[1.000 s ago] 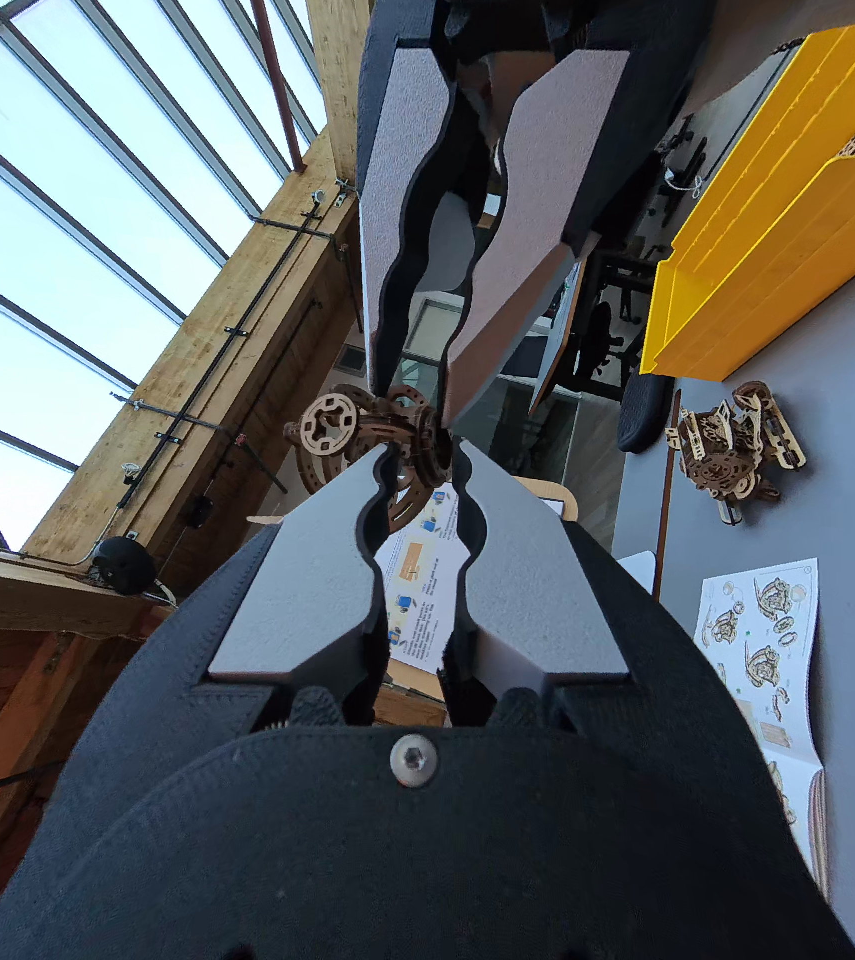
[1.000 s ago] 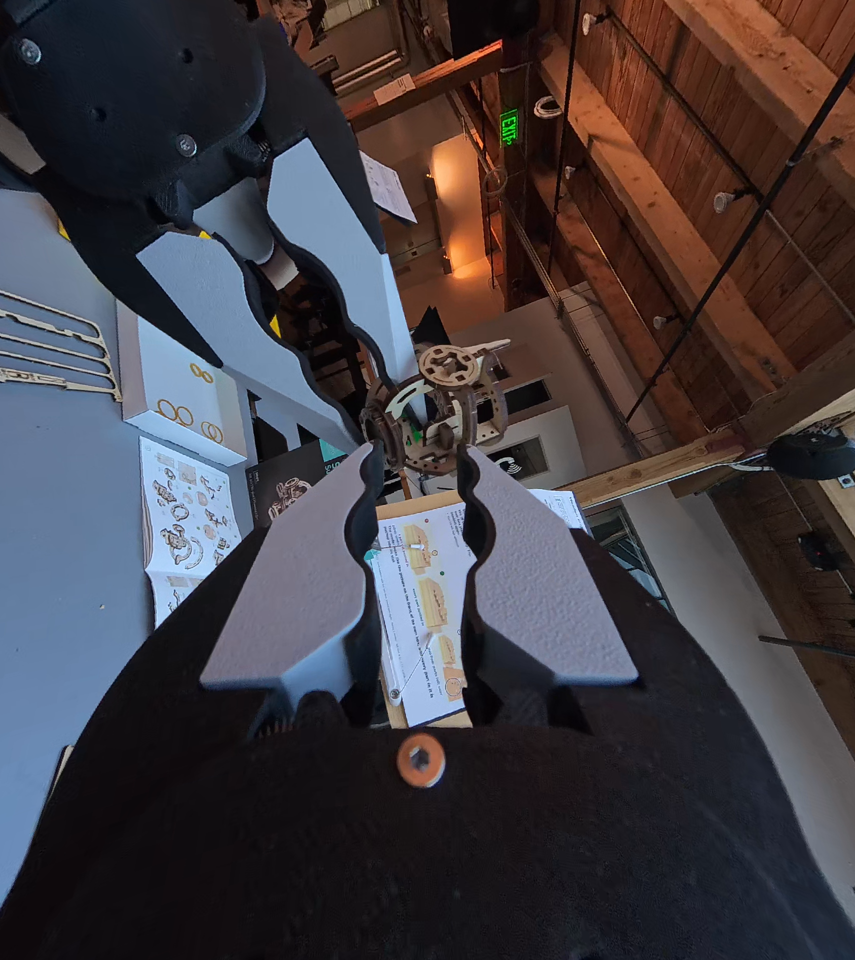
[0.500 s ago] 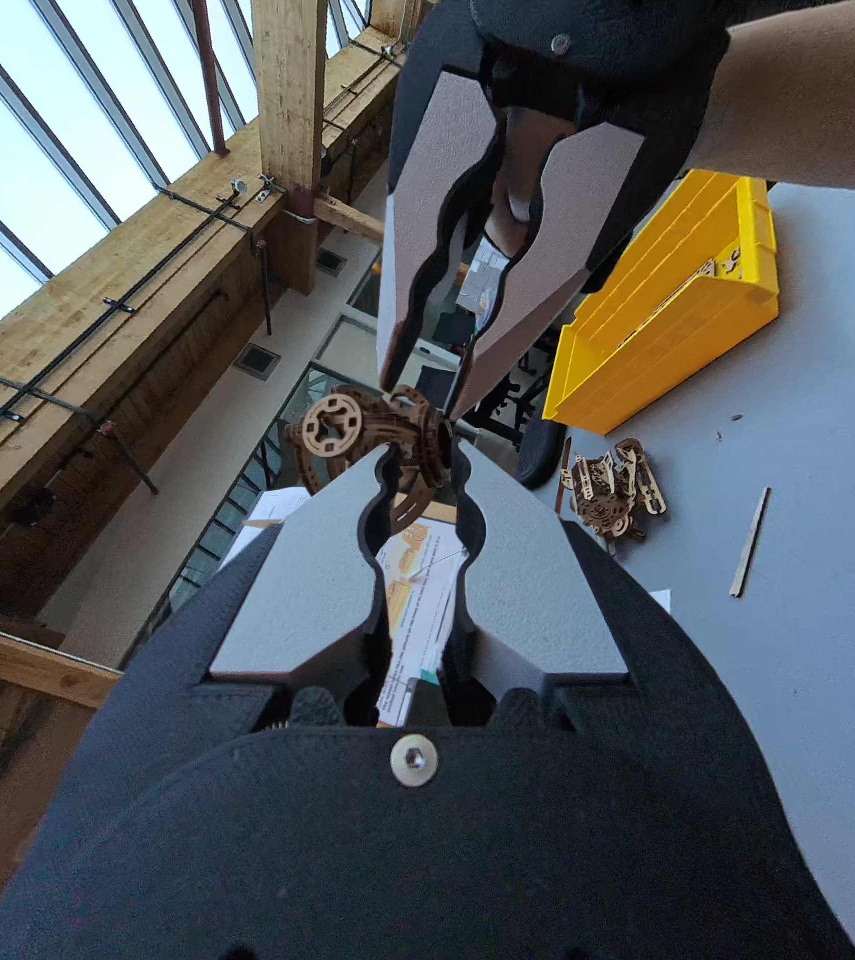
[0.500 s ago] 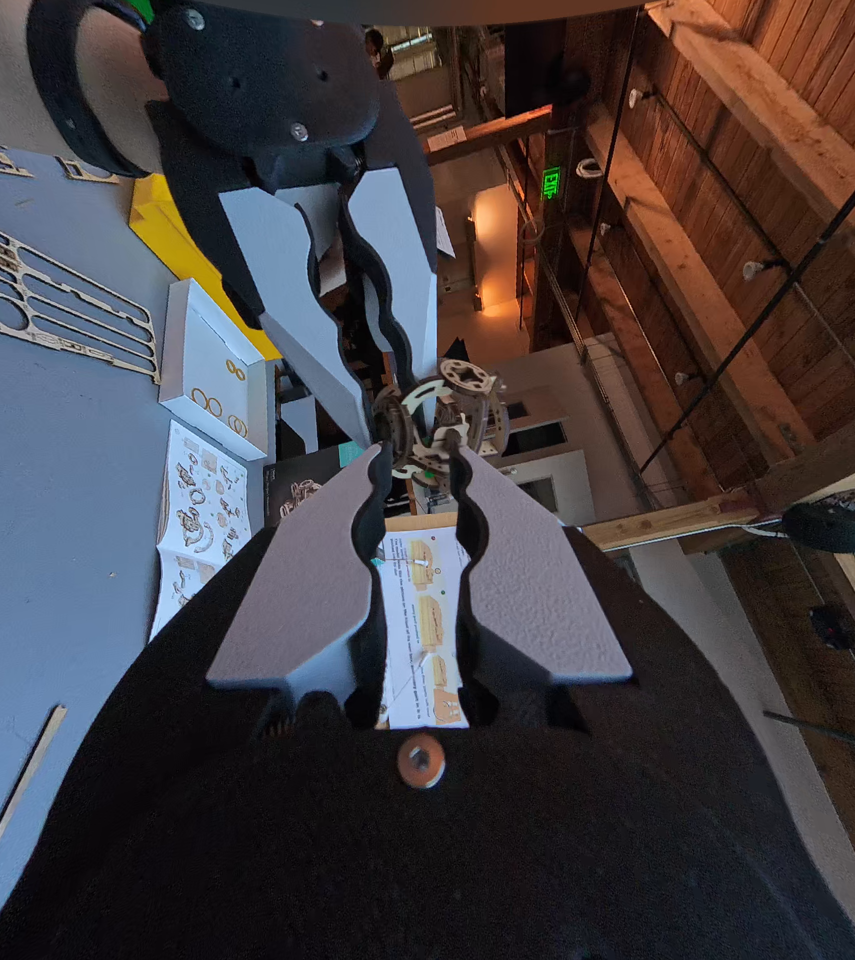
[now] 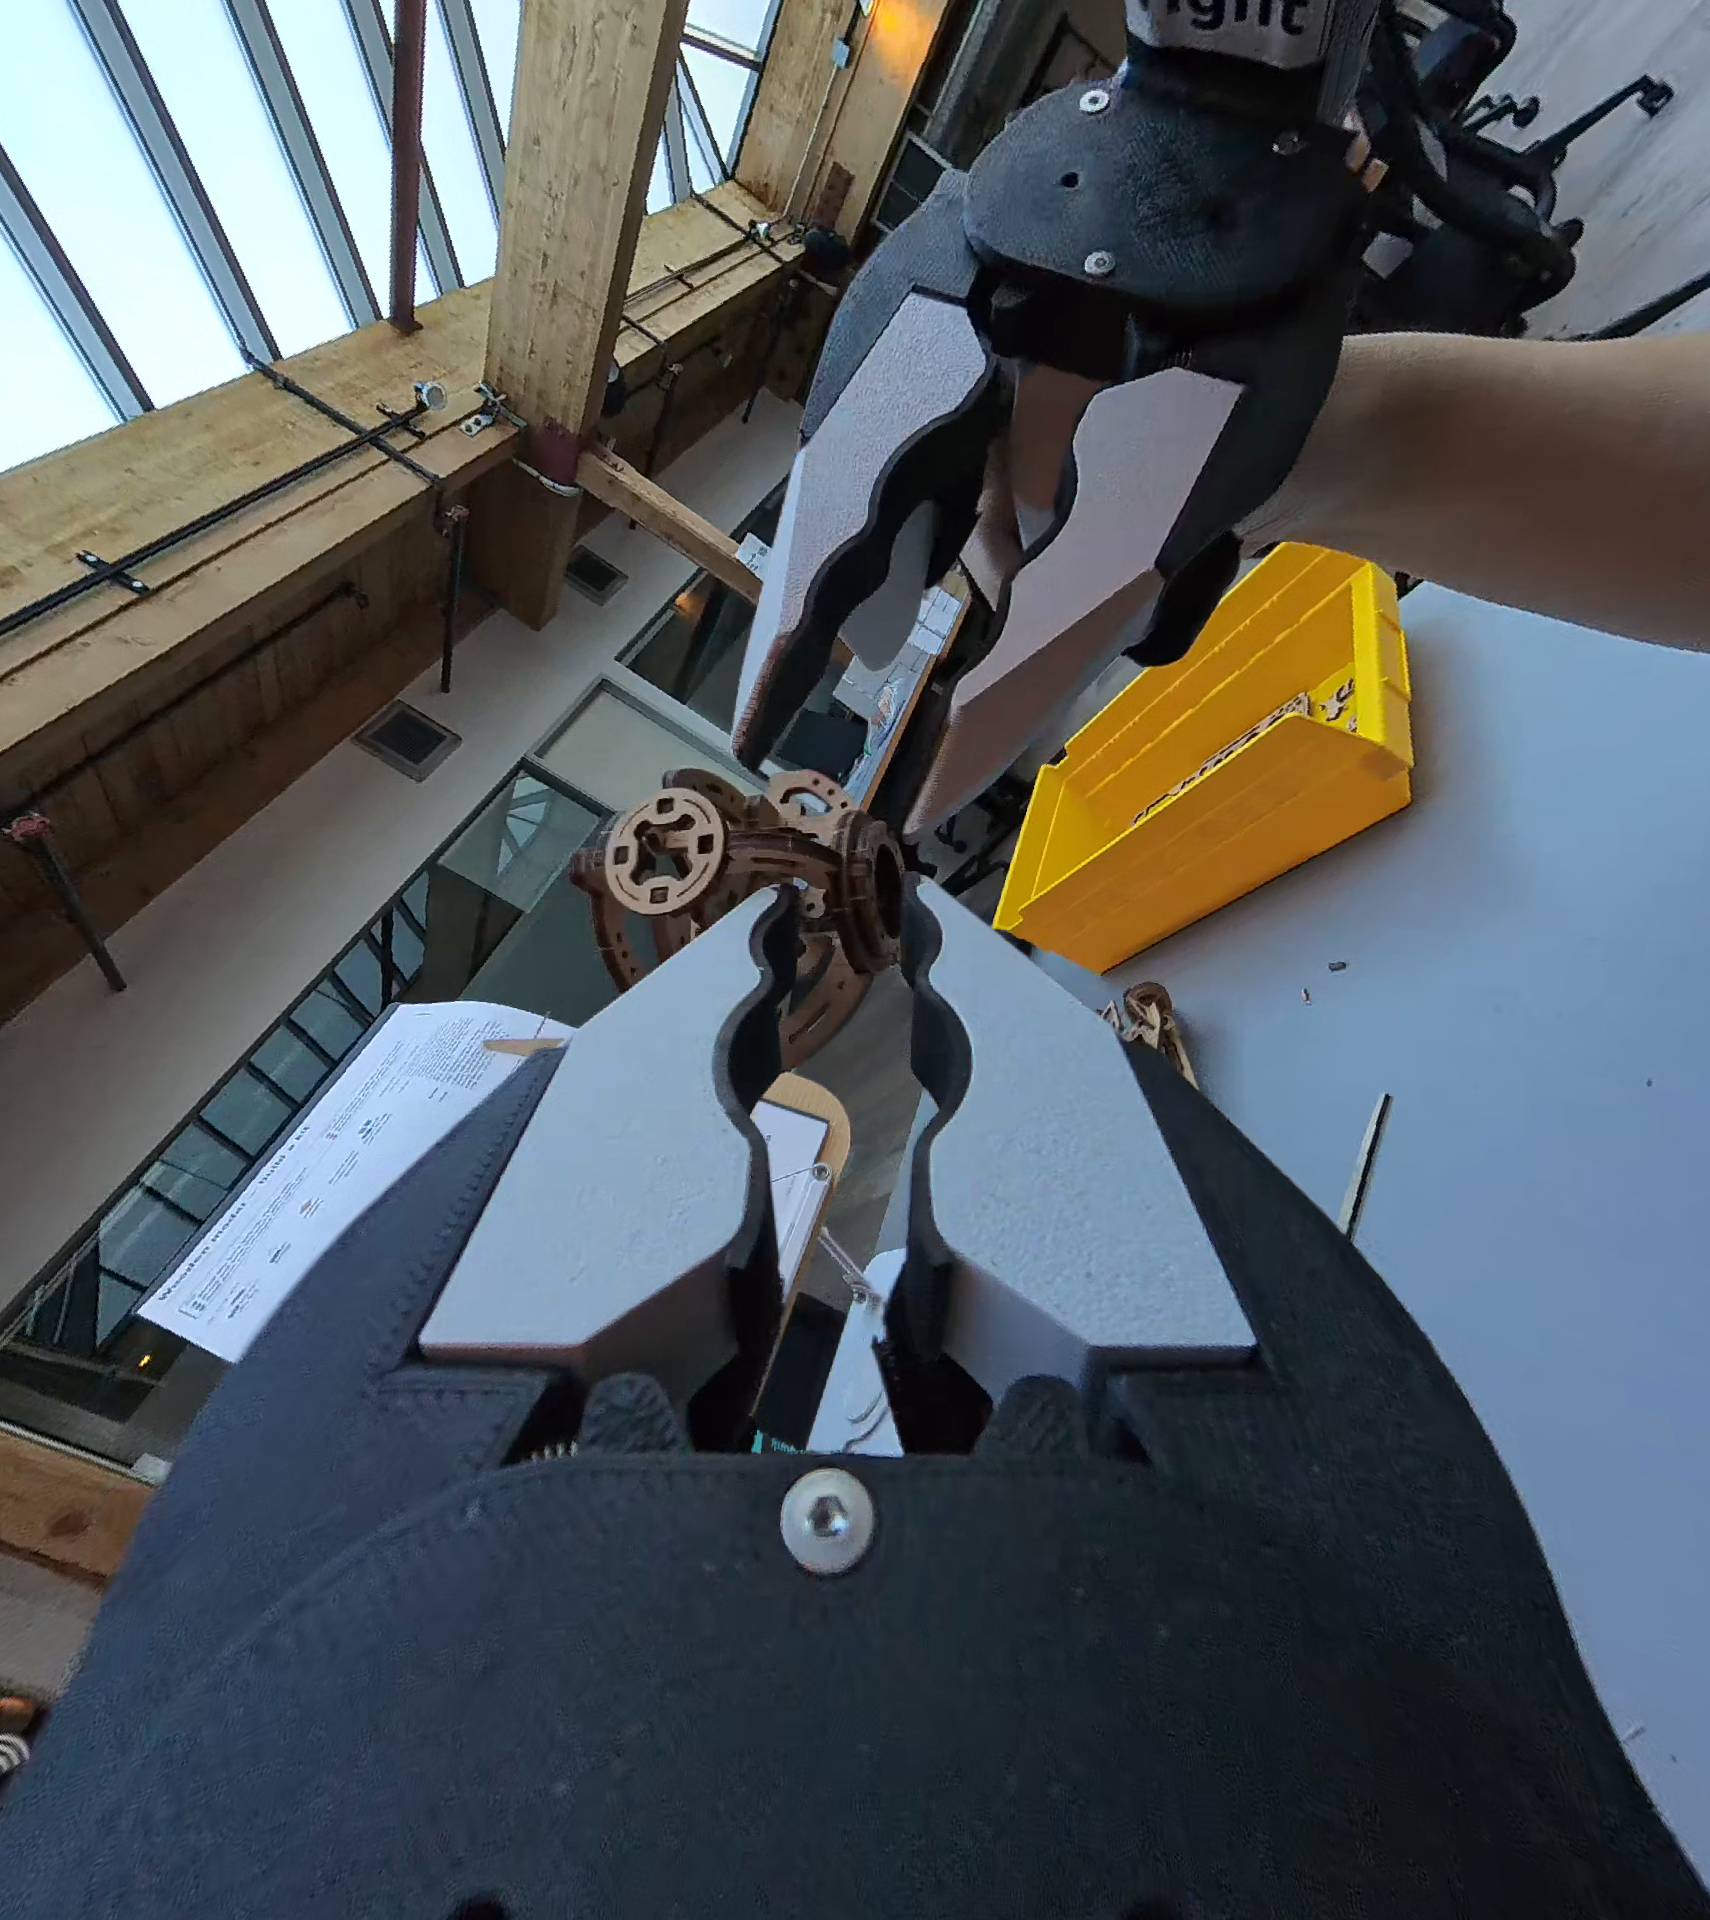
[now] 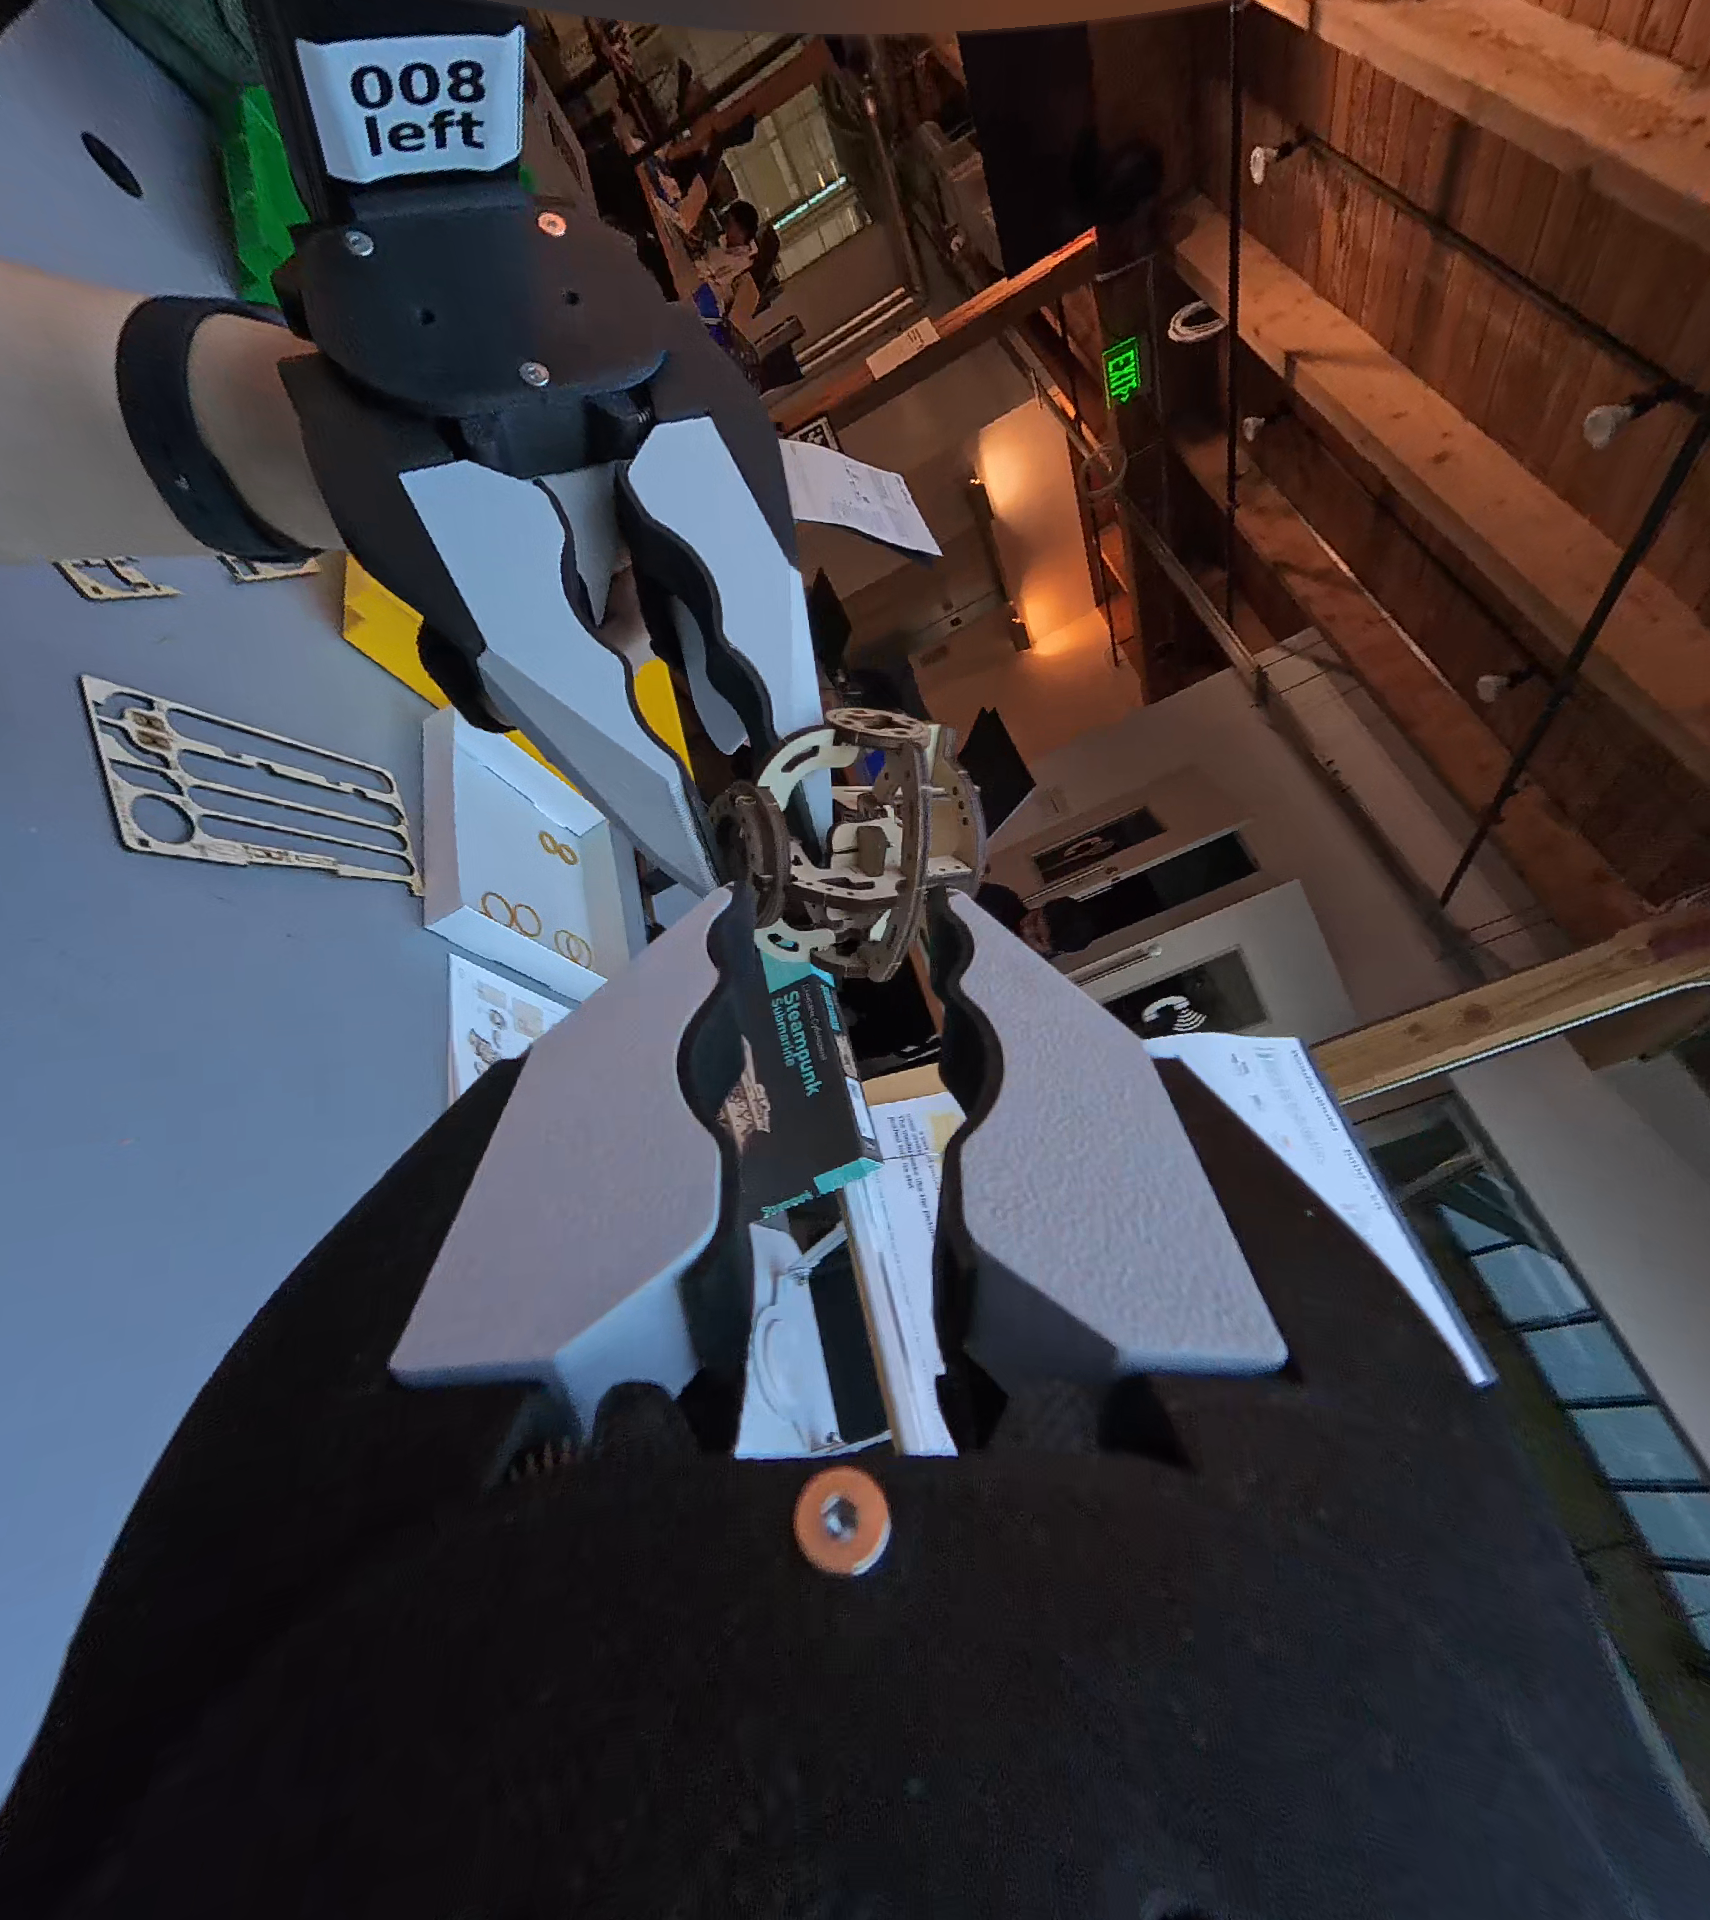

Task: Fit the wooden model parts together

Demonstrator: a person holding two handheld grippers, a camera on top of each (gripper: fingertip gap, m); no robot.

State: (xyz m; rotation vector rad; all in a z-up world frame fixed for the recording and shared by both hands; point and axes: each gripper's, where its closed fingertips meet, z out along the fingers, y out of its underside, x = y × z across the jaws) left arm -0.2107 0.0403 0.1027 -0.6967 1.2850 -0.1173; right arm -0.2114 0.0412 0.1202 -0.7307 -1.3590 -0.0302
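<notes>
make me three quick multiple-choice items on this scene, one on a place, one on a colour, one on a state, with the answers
1. Where is the wooden model?
A. lying in the bin
B. held up in the air between the two grippers
C. flat on the booklet

2. What colour is the bin on the grey table?
A. yellow
B. red
C. green

3. How do the left gripper and right gripper stand?
A. both wide open and away from the model
B. only the left touches the model
C. both closed onto the model from opposite sides

Answers: 1 B, the model sits at the fingertips of both grippers, well clear of the table. 2 A, the bin's walls are bright yellow. 3 C, each wrist view shows its own fingertips pinching the model, with the other gripper's tips meeting it from the far side.
</notes>
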